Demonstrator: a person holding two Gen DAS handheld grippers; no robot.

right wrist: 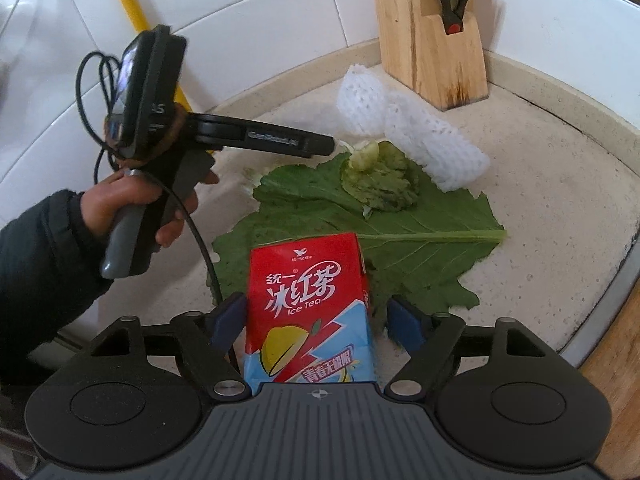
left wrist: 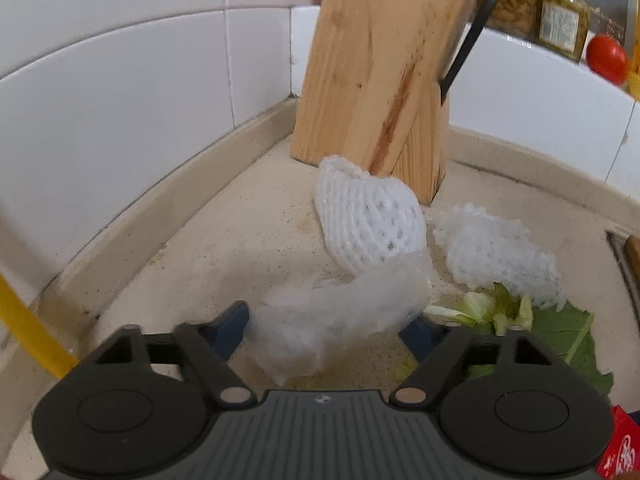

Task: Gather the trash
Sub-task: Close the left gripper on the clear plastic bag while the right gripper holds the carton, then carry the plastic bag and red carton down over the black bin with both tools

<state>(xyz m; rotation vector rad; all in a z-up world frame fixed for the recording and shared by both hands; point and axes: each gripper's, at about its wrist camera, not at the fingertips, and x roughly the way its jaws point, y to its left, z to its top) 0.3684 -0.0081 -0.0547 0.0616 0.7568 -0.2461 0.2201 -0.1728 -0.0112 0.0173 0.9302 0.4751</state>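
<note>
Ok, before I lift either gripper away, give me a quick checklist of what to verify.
1. Plastic wrap between the left gripper's fingers: ok.
2. Left pads actually pinching it: cannot tell, blurred.
3. Ice tea carton between the right gripper's fingers: ok.
4. Right pads pressing the carton: not ok, a gap shows on one side.
5. Foam nets collected: not ok, both lie by the knife block.
6. Green leaf collected: not ok, flat on the counter.

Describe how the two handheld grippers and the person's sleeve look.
Both grippers, left gripper and right gripper, have black bodies with round discs, ribbed grey centres and blue finger pads. The left one carries a grey handle, a looping black cable and a mounted screen. The sleeve is dark.
</note>
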